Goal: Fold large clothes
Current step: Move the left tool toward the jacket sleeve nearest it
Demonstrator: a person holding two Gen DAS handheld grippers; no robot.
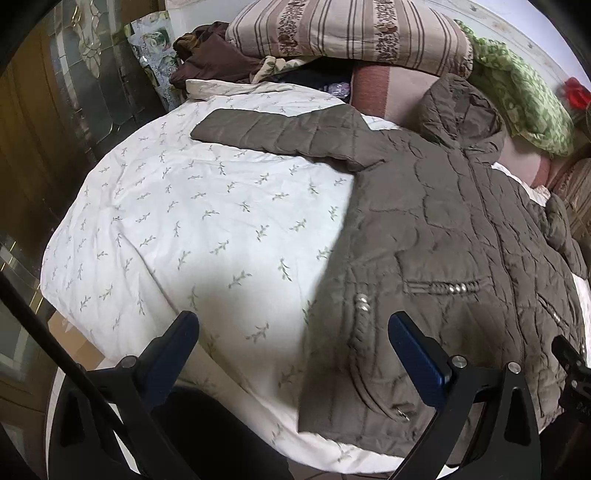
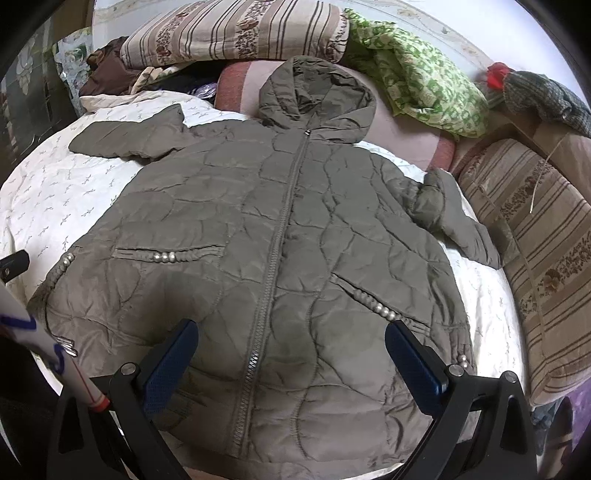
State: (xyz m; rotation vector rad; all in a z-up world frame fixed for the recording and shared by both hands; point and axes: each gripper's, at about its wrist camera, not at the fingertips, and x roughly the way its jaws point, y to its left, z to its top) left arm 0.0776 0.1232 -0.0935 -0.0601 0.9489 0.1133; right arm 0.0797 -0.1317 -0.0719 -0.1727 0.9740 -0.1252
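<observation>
So there's this big olive-brown quilted jacket [image 2: 280, 236] spread flat, front up, on the bed [image 1: 177, 229], which has a white cover with little leaf sprigs on it. It's zipped all the way up, and the hood [image 2: 317, 96] lies toward the head of the bed, resting on a pink-and-maroon bolster [image 2: 240, 81]. One sleeve [image 1: 273, 134] stretches straight out across the white cover; the other sleeve [image 2: 454, 218] is crumpled against the jacket's side, near a striped cushion [image 2: 546, 243] at the bed's edge. The pockets have shiny beads on them.

The left tongs [image 1: 293, 326] are spread wide and gripping nothing — one finger hangs over bare sheet, the other over the jacket's hem corner. The right tongs [image 2: 291, 334] are wide apart too, empty, hovering above the lower front of the jacket with the zipper [image 2: 284, 206] running right up between the fingers.

Up at the head end there's a striped pillow [image 2: 236, 31] piled on some dark brown clothes [image 1: 210, 55], plus a green patterned cloth [image 2: 417, 77] off to the side.
</observation>
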